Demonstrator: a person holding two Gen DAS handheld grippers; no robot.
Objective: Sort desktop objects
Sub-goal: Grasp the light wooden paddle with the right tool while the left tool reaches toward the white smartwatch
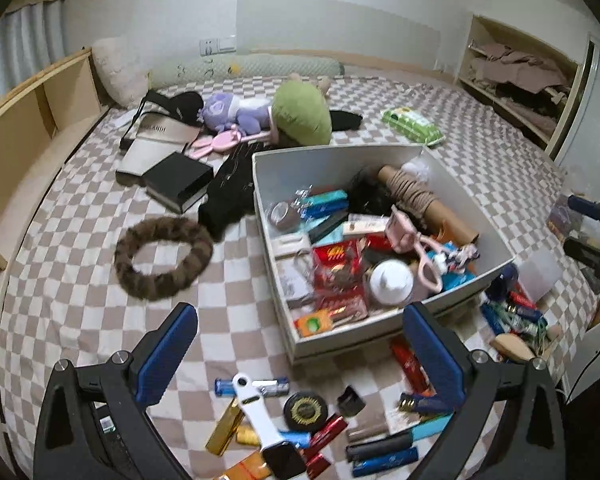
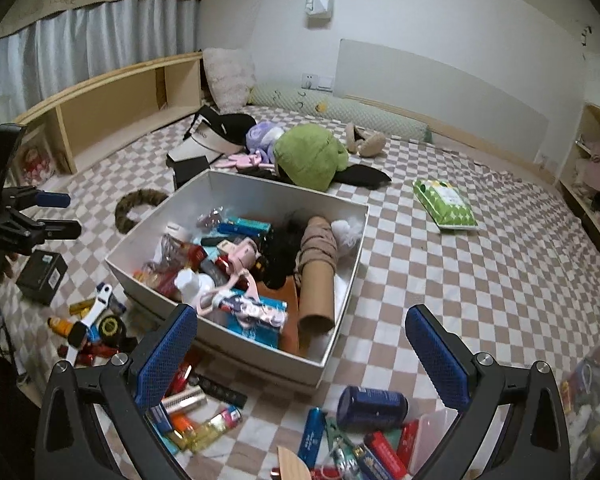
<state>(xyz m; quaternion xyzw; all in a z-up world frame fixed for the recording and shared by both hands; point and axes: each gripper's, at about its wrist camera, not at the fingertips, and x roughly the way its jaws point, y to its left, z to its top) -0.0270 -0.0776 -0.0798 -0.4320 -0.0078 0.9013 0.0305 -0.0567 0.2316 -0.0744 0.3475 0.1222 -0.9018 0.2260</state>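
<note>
A white box (image 1: 342, 158) (image 2: 332, 354) full of small items stands on the checkered bedspread. Loose items lie before it: a white watch (image 1: 260, 420), a round black tin (image 1: 305, 410), lighters and packets in the left wrist view; a dark blue can (image 2: 370, 402), a blue tube (image 2: 311, 432) and lighters in the right wrist view. My left gripper (image 1: 300, 344) hangs open above the scatter near the box's front corner, nothing between its fingers. My right gripper (image 2: 300, 344) is open too, over the box's near edge, holding nothing.
A furry brown ring (image 1: 162, 258), a black book (image 1: 178, 180), plush toys (image 1: 300, 112) and a green wipes pack (image 1: 412, 124) lie farther up the bed. A small black box (image 2: 42, 276) sits at the left edge. Wooden shelving (image 2: 112, 108) lines the left side.
</note>
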